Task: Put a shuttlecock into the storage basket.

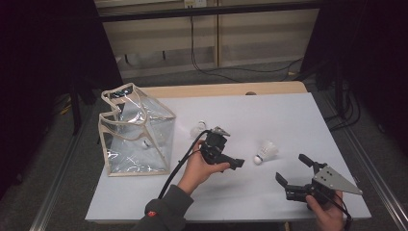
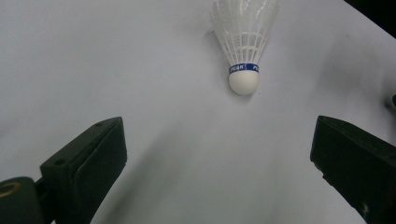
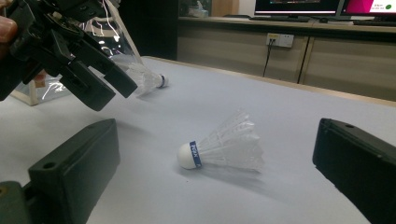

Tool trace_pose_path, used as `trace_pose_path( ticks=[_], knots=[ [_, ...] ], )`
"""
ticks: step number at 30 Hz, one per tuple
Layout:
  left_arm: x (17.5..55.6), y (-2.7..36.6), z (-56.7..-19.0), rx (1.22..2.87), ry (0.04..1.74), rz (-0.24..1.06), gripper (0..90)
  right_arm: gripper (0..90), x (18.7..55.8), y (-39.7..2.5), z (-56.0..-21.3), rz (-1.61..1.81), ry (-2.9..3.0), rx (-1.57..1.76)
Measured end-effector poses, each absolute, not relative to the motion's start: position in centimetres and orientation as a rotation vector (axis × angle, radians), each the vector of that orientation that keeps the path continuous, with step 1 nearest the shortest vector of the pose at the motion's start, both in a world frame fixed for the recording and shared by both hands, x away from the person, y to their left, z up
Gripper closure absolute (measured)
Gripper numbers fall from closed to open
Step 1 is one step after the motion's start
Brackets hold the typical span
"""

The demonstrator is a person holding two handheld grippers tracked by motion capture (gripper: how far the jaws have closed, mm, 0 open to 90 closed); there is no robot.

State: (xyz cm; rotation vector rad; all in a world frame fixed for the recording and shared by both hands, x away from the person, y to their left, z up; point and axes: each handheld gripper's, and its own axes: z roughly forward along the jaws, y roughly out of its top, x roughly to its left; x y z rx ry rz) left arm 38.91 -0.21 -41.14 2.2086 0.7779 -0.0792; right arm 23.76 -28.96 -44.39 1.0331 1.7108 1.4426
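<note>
White sheeting covers your table (image 1: 250, 115), and on it, right of centre, lies the shuttlecock (image 1: 266, 152) on its side, cork toward you and feathers away, touching neither claw. Your left gripper (image 1: 230, 162) hovers just left of it, jaws spread wide with nothing between them; the left gripper view looks down past those jaws at the shuttlecock (image 2: 243, 46), cork nearest the camera, and lets you read a blue band with lettering around the cork. Your right gripper (image 1: 293, 171) sits near the table's front right, also spread wide and empty, aimed toward the shuttlecock from a little way off; in the right gripper view the shuttlecock (image 3: 222, 147) lies between and beyond the two jaws, cork to the left. That low view also catches your left gripper (image 3: 100, 86) from the side, hanging above the sheet with its shadow under it, and a second shuttlecock (image 3: 147, 79) lying behind it; from above that second shuttlecock (image 1: 198, 130) lies just right of the clear bag (image 1: 137, 132). The bag stands upright at the table's left, open at the top, with a small white thing (image 1: 145, 143) inside it, too blurred to tell apart. Monitors (image 3: 322, 7) on a far bench appear from the right gripper.
</note>
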Motion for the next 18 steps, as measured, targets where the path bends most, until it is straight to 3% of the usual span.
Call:
trace_pose_path(
  ticks=[18],
  knots=[
    [39.0,-1.1,-42.2,2.207,0.757,-0.039,5.4,1.3,23.8,-29.0,-44.4,1.442,1.713,1.032]
  ],
)
